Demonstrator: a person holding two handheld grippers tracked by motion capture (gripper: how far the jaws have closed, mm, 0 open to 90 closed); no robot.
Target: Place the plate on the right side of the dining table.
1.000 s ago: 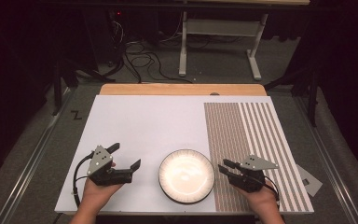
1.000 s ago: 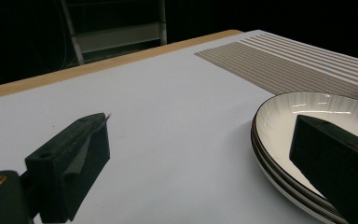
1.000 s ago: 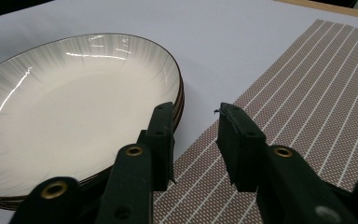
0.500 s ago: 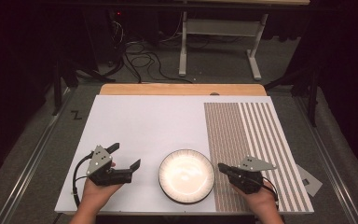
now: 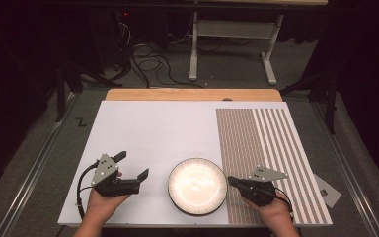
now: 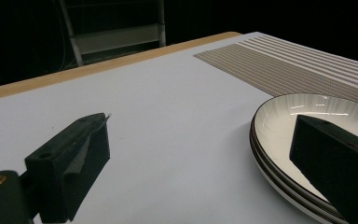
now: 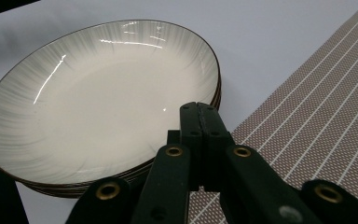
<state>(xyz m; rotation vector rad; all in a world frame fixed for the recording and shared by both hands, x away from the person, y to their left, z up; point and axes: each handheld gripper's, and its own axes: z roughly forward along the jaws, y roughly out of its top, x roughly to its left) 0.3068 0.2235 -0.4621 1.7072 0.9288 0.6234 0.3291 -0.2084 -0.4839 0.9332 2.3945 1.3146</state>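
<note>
Two grippers sit beside the plates [image 5: 197,186]: left gripper [image 5: 131,170] fingers spread apart, right gripper [image 5: 233,181] fingers clenched on nothing.

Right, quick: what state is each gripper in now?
Left gripper: open, holding nothing.
Right gripper: just closed, shut on nothing, beside the plates.

— What carried everything?

— A flat white rectangular table [image 5: 153,138] with a light wooden strip [image 5: 192,94] along its far edge, filling the middle of the frame.

— And directly on it?

— A brown mat with pale stripes [image 5: 271,153] covered its right part. A stack of round white plates with dark rims [image 5: 197,185] sat at lower centre, just left of the mat.
</note>
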